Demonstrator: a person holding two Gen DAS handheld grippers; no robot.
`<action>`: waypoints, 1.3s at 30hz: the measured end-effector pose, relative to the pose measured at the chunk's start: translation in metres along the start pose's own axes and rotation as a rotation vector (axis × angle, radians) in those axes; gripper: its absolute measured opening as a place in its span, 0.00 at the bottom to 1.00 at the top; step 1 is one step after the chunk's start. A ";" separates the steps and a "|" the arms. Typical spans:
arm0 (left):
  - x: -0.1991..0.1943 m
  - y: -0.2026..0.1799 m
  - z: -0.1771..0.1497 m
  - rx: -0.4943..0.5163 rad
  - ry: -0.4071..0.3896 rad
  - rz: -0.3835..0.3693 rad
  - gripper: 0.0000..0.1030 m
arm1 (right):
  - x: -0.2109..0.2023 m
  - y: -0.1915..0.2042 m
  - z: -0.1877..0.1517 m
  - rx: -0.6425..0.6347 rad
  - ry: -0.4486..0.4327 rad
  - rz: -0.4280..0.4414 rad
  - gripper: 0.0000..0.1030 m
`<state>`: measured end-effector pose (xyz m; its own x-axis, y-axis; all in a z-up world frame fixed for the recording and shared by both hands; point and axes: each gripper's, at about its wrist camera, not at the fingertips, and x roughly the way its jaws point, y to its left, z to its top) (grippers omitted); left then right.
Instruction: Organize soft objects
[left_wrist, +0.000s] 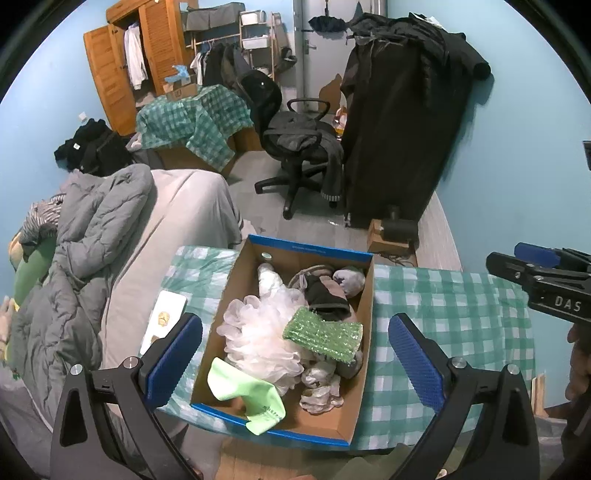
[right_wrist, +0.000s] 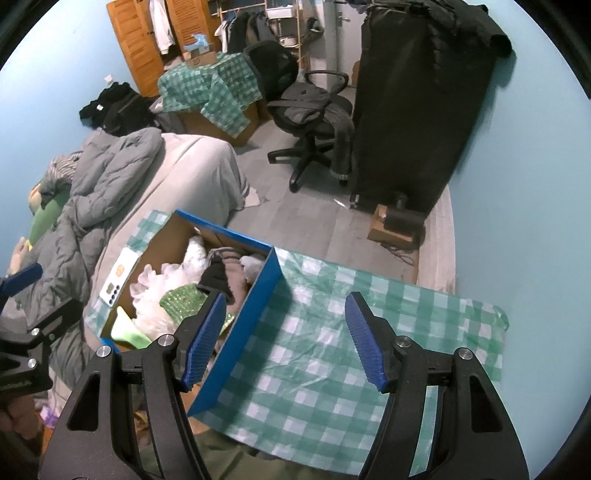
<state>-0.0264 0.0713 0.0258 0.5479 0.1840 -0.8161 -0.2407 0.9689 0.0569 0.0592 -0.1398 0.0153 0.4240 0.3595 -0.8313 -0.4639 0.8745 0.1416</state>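
Note:
A blue-rimmed cardboard box (left_wrist: 310, 249) sits on a green checked tablecloth (left_wrist: 443, 306). It holds soft things: a pale pink bath pouf (left_wrist: 258, 332), a green sparkly sponge (left_wrist: 321, 334), a lime green cloth (left_wrist: 255, 398), a dark sock bundle (left_wrist: 325, 295) and a grey sock ball (left_wrist: 349, 278). My left gripper (left_wrist: 295, 358) is open and empty, hovering above the box. My right gripper (right_wrist: 286, 332) is open and empty over the cloth, just right of the box's blue wall (right_wrist: 240, 336). The right gripper also shows at the right edge of the left wrist view (left_wrist: 535, 277).
A white kitchen scale (left_wrist: 162, 321) lies on the cloth left of the box. A bed with a grey duvet (left_wrist: 92, 229) is to the left. An office chair (left_wrist: 295, 147) and a black-covered rack (left_wrist: 402, 125) stand beyond the table.

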 end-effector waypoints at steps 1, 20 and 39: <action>0.001 -0.001 -0.001 0.000 0.007 0.000 0.99 | -0.001 -0.001 0.000 0.003 -0.001 -0.001 0.64; 0.003 -0.001 -0.002 0.015 0.024 0.007 0.99 | -0.003 -0.005 -0.001 0.003 -0.003 -0.010 0.64; 0.000 -0.004 -0.005 0.011 0.025 0.047 0.99 | -0.003 0.002 0.002 -0.023 0.004 0.009 0.64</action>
<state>-0.0297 0.0664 0.0228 0.5156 0.2251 -0.8267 -0.2565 0.9612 0.1017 0.0579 -0.1385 0.0195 0.4165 0.3663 -0.8320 -0.4856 0.8634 0.1371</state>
